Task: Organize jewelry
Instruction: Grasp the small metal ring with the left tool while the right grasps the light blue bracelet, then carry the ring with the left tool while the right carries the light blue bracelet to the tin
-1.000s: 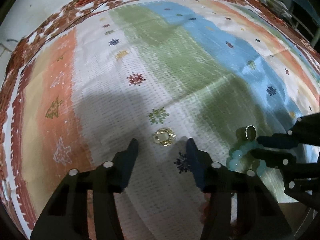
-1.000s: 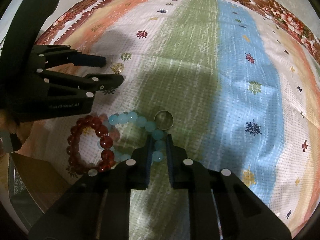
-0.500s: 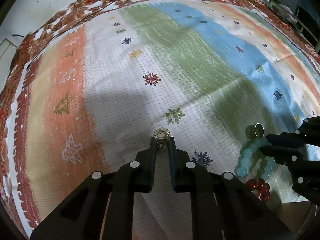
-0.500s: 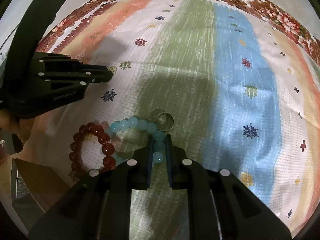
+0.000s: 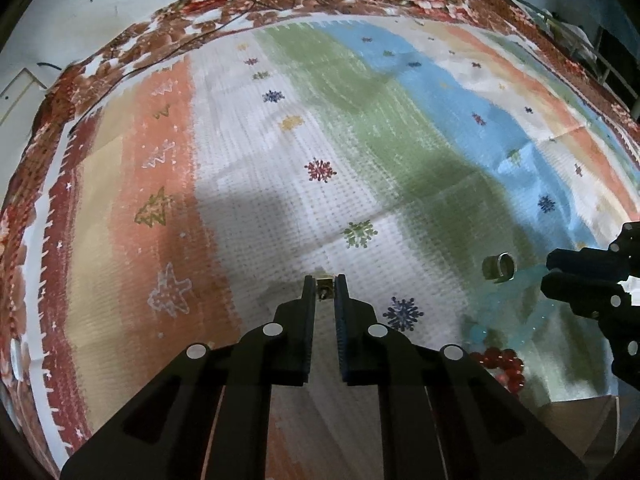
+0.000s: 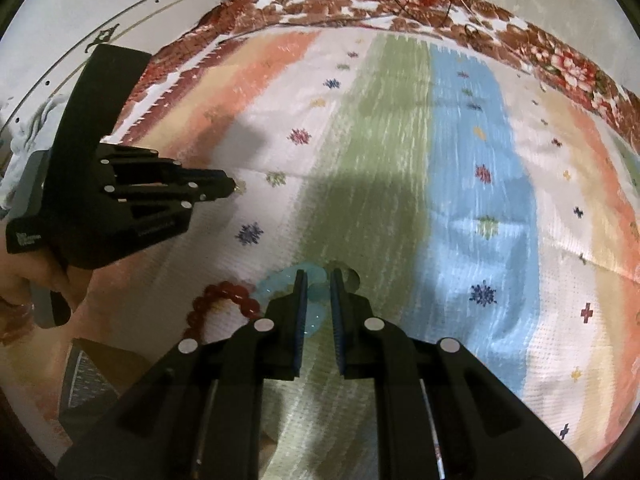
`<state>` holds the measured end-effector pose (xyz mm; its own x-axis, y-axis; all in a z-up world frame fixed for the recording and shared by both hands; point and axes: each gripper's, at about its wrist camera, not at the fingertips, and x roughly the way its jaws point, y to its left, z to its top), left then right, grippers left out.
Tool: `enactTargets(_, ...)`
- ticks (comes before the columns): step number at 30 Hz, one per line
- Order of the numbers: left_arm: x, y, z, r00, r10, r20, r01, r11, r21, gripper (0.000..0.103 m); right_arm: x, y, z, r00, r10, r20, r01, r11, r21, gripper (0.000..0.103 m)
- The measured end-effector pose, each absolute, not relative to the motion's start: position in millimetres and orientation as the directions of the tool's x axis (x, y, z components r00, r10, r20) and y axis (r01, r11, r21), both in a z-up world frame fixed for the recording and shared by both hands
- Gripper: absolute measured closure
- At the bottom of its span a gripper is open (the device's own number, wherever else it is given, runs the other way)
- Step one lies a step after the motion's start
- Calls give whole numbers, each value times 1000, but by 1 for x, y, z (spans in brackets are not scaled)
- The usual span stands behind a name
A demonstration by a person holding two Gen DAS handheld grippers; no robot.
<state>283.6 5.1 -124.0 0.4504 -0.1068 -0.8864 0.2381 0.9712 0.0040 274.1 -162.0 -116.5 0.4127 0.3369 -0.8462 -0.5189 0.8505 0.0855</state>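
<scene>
The left tool (image 5: pixel 324 286) has its two fingers drawn close together, pinching a small gold earring (image 5: pixel 323 289) right at the tips; only a little of the gold piece shows between them, above the white stripe of the striped cloth (image 5: pixel 248 184) that covers the desk. In the right wrist view this same tool (image 6: pixel 230 186) reaches in from the left, with a glint of gold at its tip. The right tool (image 6: pixel 318 286) has its fingers nearly together, clamped on a pale blue bead bracelet (image 6: pixel 280 280), whose beads show between and just left of the fingers; motion blur makes it hard to tell whether the bracelet is off the cloth. From the left wrist view the blue beads (image 5: pixel 478 334) trail as a smeared loop from the right tool (image 5: pixel 548 270) toward the near edge. A red bead bracelet (image 5: pixel 502 362) lies on the cloth just beside the blue one, on its near side; in the right wrist view it (image 6: pixel 224 300) curves away to the left of the right tool. A silver ring (image 5: pixel 500 266) stands on its edge over the green stripe, just left of the right tool's fingertips. A dark box (image 6: pixel 86 380) sits at the near left corner of the right wrist view, its contents unclear.
</scene>
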Motion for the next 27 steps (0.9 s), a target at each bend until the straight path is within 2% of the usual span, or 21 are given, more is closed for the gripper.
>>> enactTargets(12,254,9,-87,497,-145,-855,220,975,-38,94,255,-162,-81,470,362,-805,-526,847,74,90)
enactTargets(27,206,11,-57,538,-179,-824,212,974,-73,94,228,-173,-67,494,357,-793,-507,859,70,90)
